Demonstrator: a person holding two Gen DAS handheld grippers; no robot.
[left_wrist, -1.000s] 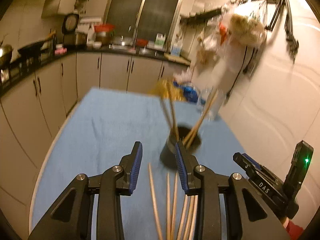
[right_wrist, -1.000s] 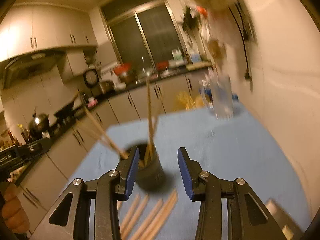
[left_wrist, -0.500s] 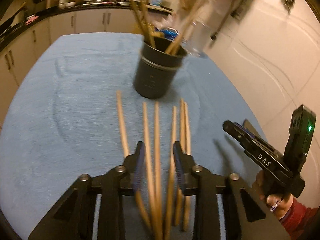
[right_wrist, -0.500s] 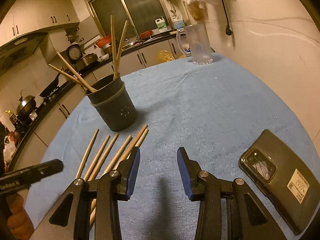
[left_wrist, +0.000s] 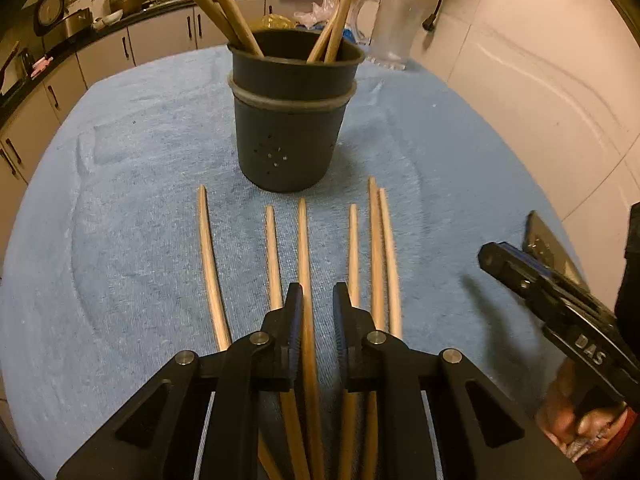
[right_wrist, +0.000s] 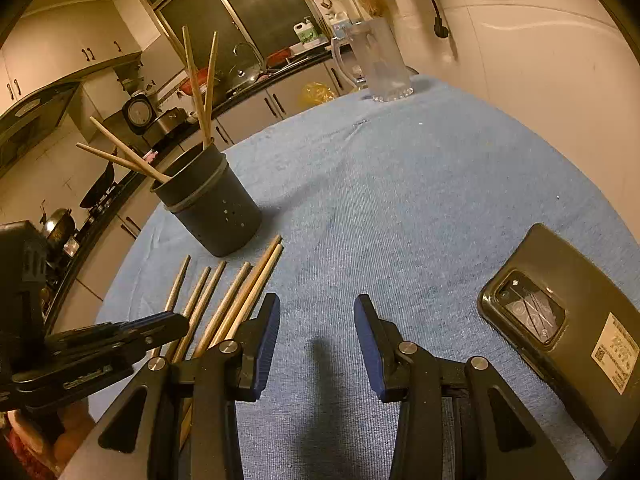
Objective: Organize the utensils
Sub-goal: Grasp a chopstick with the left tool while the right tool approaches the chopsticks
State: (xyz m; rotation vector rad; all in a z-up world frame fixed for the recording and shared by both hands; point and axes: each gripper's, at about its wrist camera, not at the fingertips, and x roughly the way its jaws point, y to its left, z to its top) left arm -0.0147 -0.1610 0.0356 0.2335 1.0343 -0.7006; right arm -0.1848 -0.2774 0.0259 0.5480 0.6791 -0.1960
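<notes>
Several wooden chopsticks [left_wrist: 272, 256] lie side by side on the blue cloth, in front of a dark round holder [left_wrist: 290, 120] that holds several more. My left gripper [left_wrist: 316, 300] is low over the row, its jaws narrowed around one middle chopstick [left_wrist: 304, 264] with a small gap still showing. The holder [right_wrist: 212, 208] and the row [right_wrist: 240, 292] also show in the right wrist view. My right gripper [right_wrist: 316, 316] is open and empty over bare cloth, to the right of the row.
A black phone [right_wrist: 560, 320] lies on the cloth at the right. A glass mug [right_wrist: 378, 68] stands at the table's far edge near the wall. Kitchen cabinets and a counter run behind the table. The blue cloth [right_wrist: 400, 184] covers the table.
Both grippers have come down toward the table. My left gripper has narrowed its jaws around one chopstick in the row. My right gripper has stayed open.
</notes>
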